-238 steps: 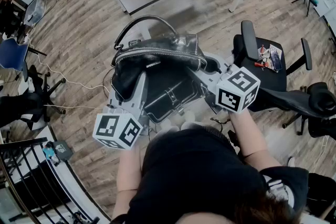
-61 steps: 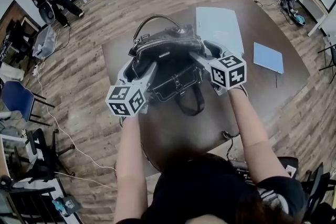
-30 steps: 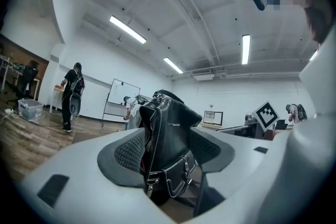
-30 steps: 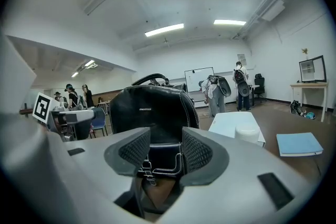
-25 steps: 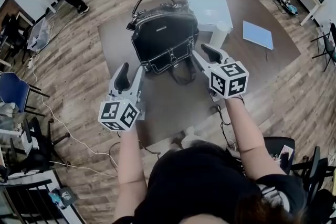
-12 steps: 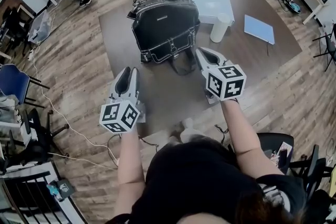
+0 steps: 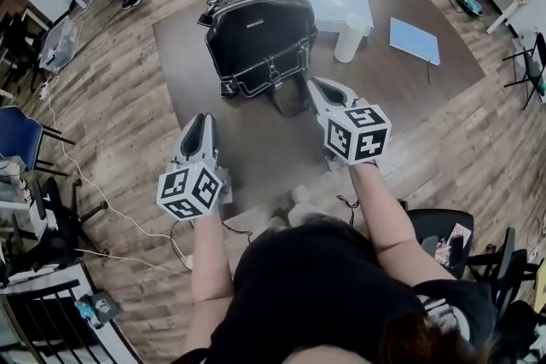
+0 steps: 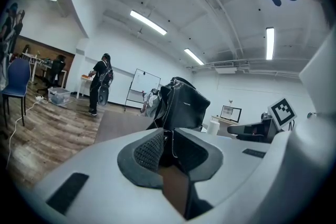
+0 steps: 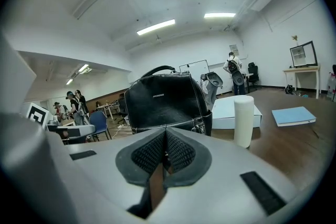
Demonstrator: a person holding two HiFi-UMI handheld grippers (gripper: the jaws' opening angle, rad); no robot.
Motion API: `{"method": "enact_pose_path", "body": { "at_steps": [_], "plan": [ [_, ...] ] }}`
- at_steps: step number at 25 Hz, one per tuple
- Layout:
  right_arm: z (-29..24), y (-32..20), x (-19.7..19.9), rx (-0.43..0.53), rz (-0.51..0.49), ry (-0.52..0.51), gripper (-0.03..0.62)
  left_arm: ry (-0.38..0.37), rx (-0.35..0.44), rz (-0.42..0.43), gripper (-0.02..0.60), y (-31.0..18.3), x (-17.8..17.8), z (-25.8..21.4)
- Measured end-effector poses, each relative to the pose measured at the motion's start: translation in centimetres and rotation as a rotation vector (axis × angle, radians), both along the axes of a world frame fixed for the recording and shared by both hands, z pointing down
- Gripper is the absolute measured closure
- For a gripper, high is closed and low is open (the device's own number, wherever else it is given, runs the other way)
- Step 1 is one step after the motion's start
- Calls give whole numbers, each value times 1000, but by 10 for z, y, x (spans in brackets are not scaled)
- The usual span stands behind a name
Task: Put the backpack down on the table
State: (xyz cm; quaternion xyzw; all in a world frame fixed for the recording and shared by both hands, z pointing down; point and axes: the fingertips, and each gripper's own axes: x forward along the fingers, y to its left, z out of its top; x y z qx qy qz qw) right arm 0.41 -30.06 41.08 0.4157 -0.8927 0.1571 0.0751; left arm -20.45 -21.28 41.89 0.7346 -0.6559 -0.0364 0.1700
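Backpack (image 7: 260, 43) is standing upright on the brown table (image 7: 384, 89) at upper centre, while the left gripper (image 7: 199, 124) and right gripper (image 7: 321, 88) are hovering below it, jaws pressed together, empty.

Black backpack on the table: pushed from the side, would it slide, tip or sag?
The black backpack stands upright unsupported and its sides hold their shape, so it is probably fairly stiff. It looks tall for its depth, so it may tip rather than slide. Its loose strap would likely flop.
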Motion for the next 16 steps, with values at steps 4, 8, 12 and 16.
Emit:
{"method": "enact_pose_path", "body": {
  "at_steps": [4,8,12,16],
  "plan": [
    [0,0,-2,-3,-4,8,577,0,-15,-7,505,1,-4,2],
    [-1,-2,-3,-4,0,14,577,2,-13,-17,505,2,-11,-1],
    [0,-5,-3,-7,4,17,577,-3,-16,-14,505,1,-12,-2],
    [1,-7,-3,-12,5,21,577,-9,-27,-2,505,1,-10,0]
  ]
}}
